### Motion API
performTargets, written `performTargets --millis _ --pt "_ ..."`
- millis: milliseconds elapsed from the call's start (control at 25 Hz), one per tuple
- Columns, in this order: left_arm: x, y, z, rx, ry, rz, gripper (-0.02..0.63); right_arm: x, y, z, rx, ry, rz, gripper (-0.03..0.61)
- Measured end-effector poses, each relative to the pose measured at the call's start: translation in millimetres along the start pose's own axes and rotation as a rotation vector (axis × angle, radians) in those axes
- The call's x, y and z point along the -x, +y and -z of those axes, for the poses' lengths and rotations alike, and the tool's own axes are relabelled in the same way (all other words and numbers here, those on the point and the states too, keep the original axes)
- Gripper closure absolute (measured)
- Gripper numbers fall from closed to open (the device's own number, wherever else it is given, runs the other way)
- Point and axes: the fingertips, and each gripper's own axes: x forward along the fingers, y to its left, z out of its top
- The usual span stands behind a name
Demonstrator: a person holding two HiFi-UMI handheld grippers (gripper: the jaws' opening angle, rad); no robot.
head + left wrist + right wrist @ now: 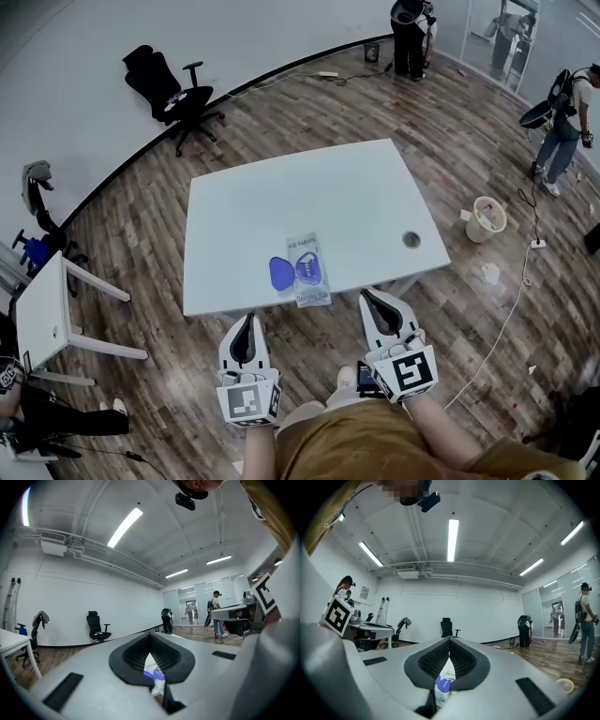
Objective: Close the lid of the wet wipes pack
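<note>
The wet wipes pack (309, 270) lies flat near the front edge of the white table (281, 197). Its blue lid (280, 273) is flipped open to the left. Both grippers hang short of the table, close to the person's body. My left gripper (248, 321) is just below the table edge, left of the pack, jaws together and empty. My right gripper (368, 296) sits to the pack's right, also shut and empty. A sliver of the pack (154, 673) shows between the pads in the left gripper view, and likewise the pack (444, 684) in the right gripper view.
A round cable hole (411, 239) sits at the table's right front. A black office chair (178, 98) stands at the back left, a small white table (42, 309) at the left, a pale bucket (488, 217) and a floor cable (511, 309) at the right. People stand far back.
</note>
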Motion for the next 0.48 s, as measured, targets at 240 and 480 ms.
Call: performTargets --millis 240,480 --pt "-12 -9 2 -0.005 0.018 -0.015 0.618 -9 -15 0 -0.009 -0.007 -0.024 0.572" --pt "-25 -12 1 -0.010 0.025 -0.015 0.618 -14 -28 3 -0.020 -0.005 -0.014 0.572"
